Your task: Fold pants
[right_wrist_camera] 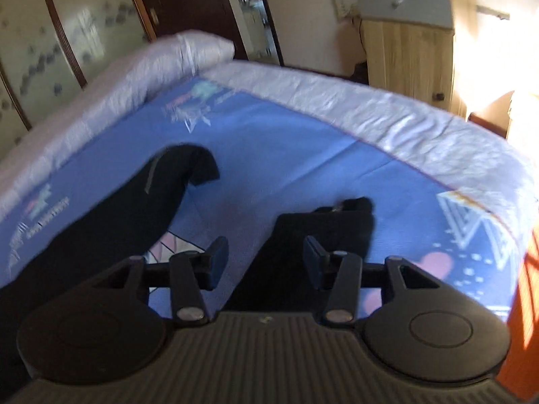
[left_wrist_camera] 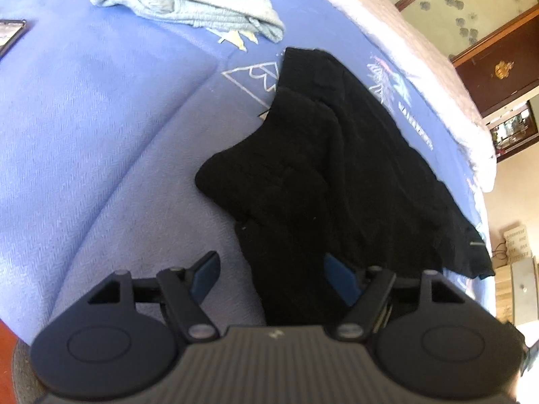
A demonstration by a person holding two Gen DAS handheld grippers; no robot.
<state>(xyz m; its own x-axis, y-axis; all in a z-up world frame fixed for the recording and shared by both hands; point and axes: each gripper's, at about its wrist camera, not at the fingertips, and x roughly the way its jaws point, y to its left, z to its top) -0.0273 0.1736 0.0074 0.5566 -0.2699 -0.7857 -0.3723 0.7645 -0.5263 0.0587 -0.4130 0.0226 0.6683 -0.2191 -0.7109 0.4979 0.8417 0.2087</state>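
Observation:
The black pants point(left_wrist_camera: 337, 168) lie crumpled in a rough fold on the blue printed sheet point(left_wrist_camera: 101, 134). In the left wrist view my left gripper point(left_wrist_camera: 273, 276) stands open just above their near end. Its left pad is over bare sheet and its right pad over the black cloth, and neither presses on it. In the right wrist view one black pant leg point(right_wrist_camera: 134, 208) runs off to the left and a second black part point(right_wrist_camera: 320, 229) lies ahead. My right gripper point(right_wrist_camera: 266, 261) is open over that second part, with cloth below the gap but not pinched.
A heap of pale grey-blue clothing point(left_wrist_camera: 188, 0) sits at the far side of the bed. A dark flat device point(left_wrist_camera: 10, 32) lies at the left edge. The white mattress border point(right_wrist_camera: 337, 101) rims the sheet, with a wooden cabinet point(right_wrist_camera: 407, 33) and wardrobe doors beyond.

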